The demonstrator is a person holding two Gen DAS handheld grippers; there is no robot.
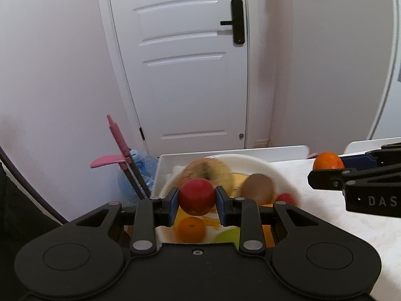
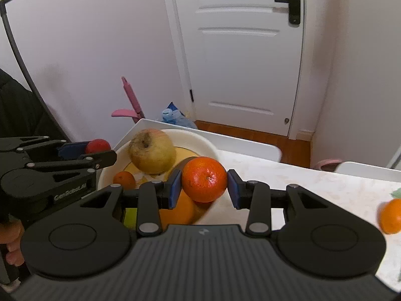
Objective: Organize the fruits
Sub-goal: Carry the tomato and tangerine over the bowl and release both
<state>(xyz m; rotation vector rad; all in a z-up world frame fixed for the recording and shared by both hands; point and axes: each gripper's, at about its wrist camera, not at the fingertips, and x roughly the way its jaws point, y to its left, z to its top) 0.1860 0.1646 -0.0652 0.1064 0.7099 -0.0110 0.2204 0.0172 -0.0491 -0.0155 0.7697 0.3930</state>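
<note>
My left gripper [image 1: 197, 198] is shut on a small red fruit [image 1: 197, 196] and holds it above the white bowl [image 1: 265, 166]. The bowl holds a yellow-brown apple [image 1: 208, 170], a kiwi [image 1: 258, 188], a small orange [image 1: 190, 228] and other fruit. My right gripper [image 2: 204, 186] is shut on an orange mandarin [image 2: 204, 178] over the bowl's right rim [image 2: 200, 138]. The apple [image 2: 151, 150] and a small orange [image 2: 124, 179] show in the right wrist view. The right gripper shows in the left wrist view [image 1: 325, 173], the left gripper in the right wrist view [image 2: 100, 154].
The bowl sits at the left end of a pale speckled table [image 2: 313, 183]. Another orange [image 2: 391, 215] lies on the table at the right. White chair backs [image 2: 238, 141] stand behind the table. A pink-handled tool [image 1: 117, 138] and a water bottle [image 1: 140, 168] are on the floor.
</note>
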